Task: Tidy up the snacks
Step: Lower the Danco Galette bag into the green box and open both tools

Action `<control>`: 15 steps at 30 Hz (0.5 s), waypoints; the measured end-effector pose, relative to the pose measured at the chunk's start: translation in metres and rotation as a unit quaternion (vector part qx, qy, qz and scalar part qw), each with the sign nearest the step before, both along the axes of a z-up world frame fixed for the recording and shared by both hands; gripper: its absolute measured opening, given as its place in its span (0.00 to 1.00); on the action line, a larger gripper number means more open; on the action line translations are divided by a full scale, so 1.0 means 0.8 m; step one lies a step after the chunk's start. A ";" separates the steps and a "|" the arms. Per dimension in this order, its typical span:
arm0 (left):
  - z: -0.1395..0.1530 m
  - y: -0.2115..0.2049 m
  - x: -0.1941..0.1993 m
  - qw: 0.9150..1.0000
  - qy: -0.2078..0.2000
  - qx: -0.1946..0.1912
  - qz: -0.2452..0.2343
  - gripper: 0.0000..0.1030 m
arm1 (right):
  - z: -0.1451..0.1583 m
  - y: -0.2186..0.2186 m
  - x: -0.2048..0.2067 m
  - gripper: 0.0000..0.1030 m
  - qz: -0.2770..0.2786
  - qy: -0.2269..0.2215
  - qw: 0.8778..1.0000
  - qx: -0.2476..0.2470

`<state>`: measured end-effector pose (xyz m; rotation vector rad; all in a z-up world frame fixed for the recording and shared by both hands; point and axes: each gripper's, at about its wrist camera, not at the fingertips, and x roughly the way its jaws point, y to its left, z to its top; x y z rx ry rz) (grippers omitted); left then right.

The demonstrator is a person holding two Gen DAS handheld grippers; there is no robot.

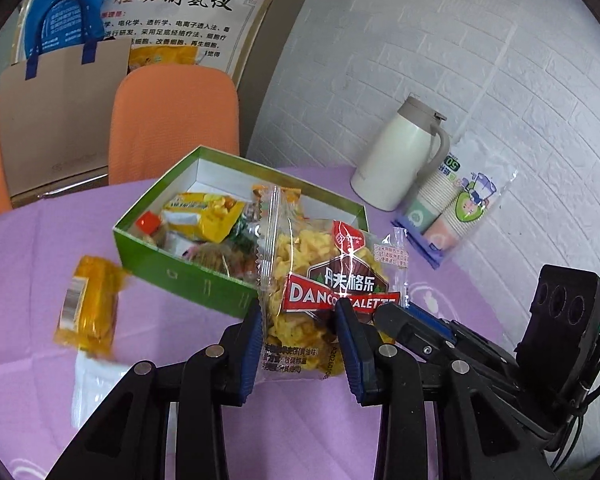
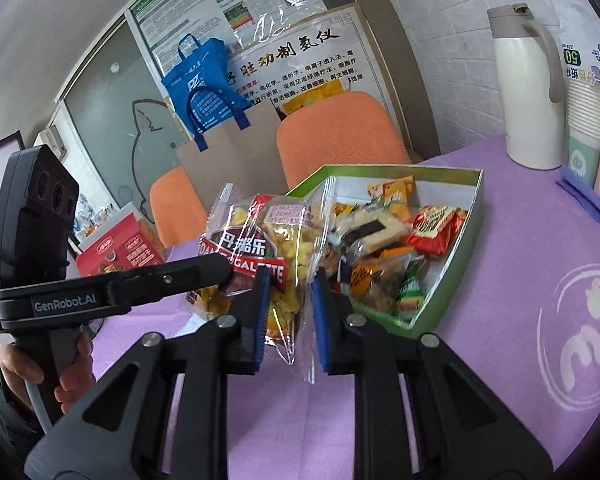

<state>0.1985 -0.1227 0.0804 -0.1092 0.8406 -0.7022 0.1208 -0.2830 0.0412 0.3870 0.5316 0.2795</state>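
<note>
A clear packet of yellow Dance Galette biscuits (image 1: 320,264) with a red label hangs upright above the purple table, just in front of a green box (image 1: 204,284) full of mixed snack packets. My left gripper (image 1: 302,344) is shut on the packet's lower part, blue pads pressing both sides. From the right, my right gripper (image 1: 380,316) reaches the same packet. In the right wrist view my right gripper (image 2: 290,320) pinches the packet (image 2: 260,240) at its bottom edge, and my left gripper (image 2: 226,270) comes in from the left. The green box (image 2: 456,256) lies behind.
An orange-yellow packet (image 1: 88,308), blurred, is left of the box above a white wrapper (image 1: 92,384). A cream thermos jug (image 1: 396,152) and bagged paper cups (image 1: 452,208) stand by the brick wall. Orange chairs (image 1: 172,120) and a paper bag (image 1: 56,120) lie behind; a red carton (image 2: 116,248) at left.
</note>
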 end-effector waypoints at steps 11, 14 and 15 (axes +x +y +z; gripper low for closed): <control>-0.025 -0.015 0.119 0.999 0.015 0.003 0.042 0.35 | -0.023 -0.015 0.120 0.22 -0.001 0.025 1.000 0.010; -0.040 -0.007 0.133 0.998 0.022 0.004 0.055 0.35 | -0.037 -0.008 0.138 0.31 0.006 0.033 0.999 0.001; -0.045 -0.004 0.136 0.998 0.023 0.006 0.061 0.36 | -0.040 -0.005 0.143 0.33 0.009 0.036 0.999 -0.011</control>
